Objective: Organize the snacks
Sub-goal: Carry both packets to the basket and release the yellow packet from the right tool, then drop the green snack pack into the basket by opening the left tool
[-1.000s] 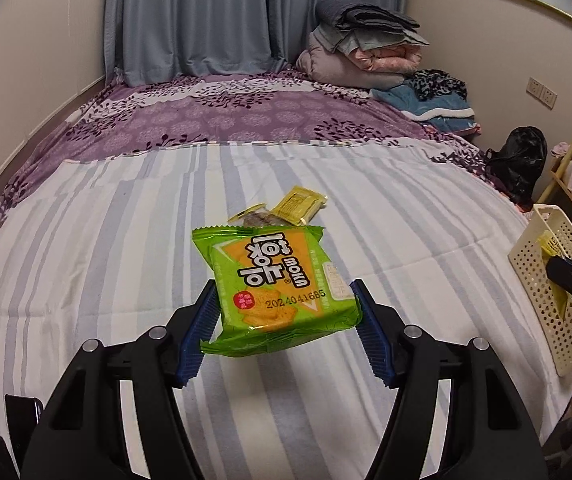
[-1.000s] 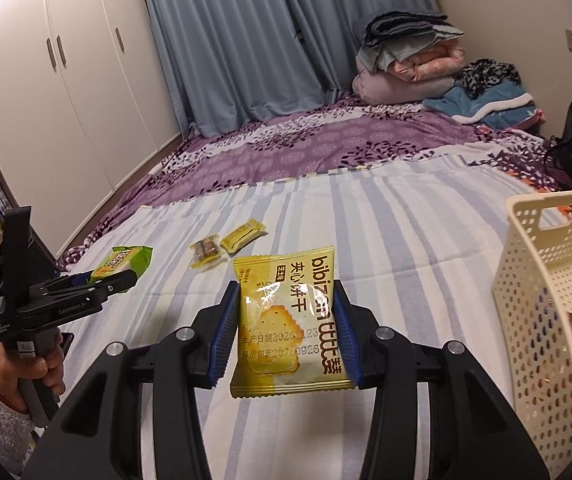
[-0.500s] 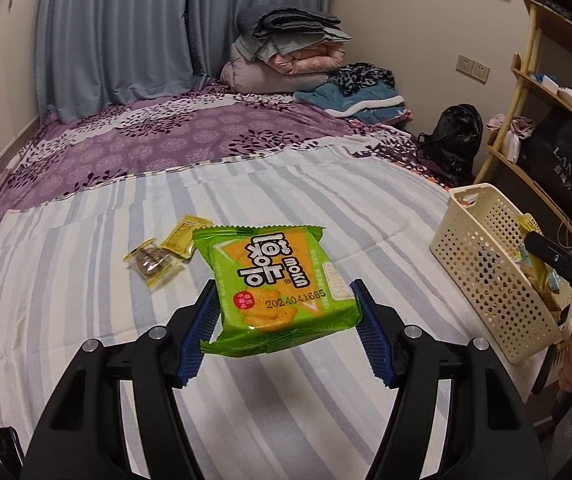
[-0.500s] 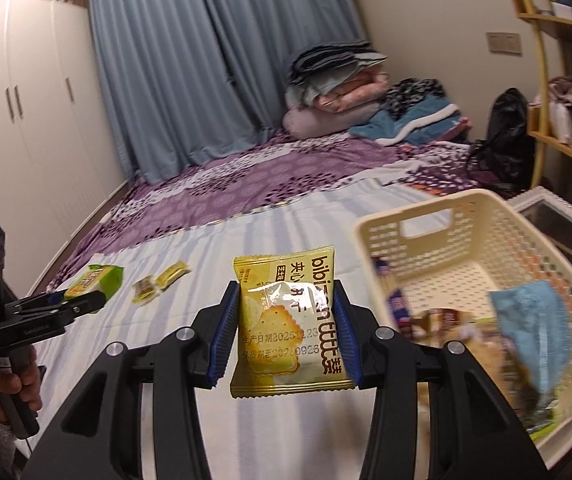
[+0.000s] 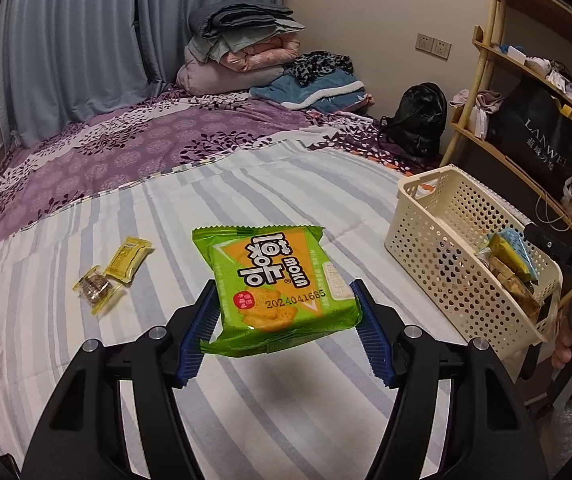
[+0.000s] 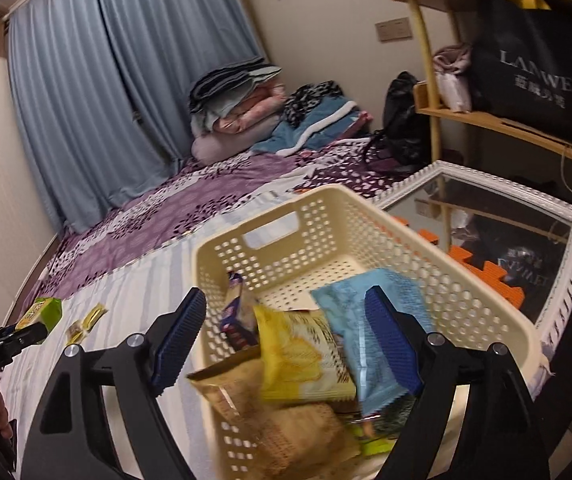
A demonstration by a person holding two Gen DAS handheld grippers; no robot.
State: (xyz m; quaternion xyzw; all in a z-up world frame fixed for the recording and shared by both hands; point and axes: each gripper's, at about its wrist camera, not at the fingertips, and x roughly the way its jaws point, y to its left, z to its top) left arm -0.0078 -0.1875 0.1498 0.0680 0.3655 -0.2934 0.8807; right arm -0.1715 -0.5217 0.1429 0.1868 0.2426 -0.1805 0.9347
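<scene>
Left gripper [image 5: 283, 322] level, clamping green snack pack [image 5: 275, 286] above bed, right gripper [image 6: 286, 340] spread over basket [image 6: 446, 280].

Yellow packet [image 6: 302, 356] motion-blurred; basket [image 6: 482, 300] near end cut off by frame

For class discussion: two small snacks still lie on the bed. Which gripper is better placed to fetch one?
Right gripper: open and empty above the basket. Left gripper holds the green packet.

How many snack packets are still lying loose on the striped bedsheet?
2: a small yellow wrapped packet and a clear-wrapped brown snack, lying together left of the green cracker packet held in the left claw. None look hidden.
</scene>
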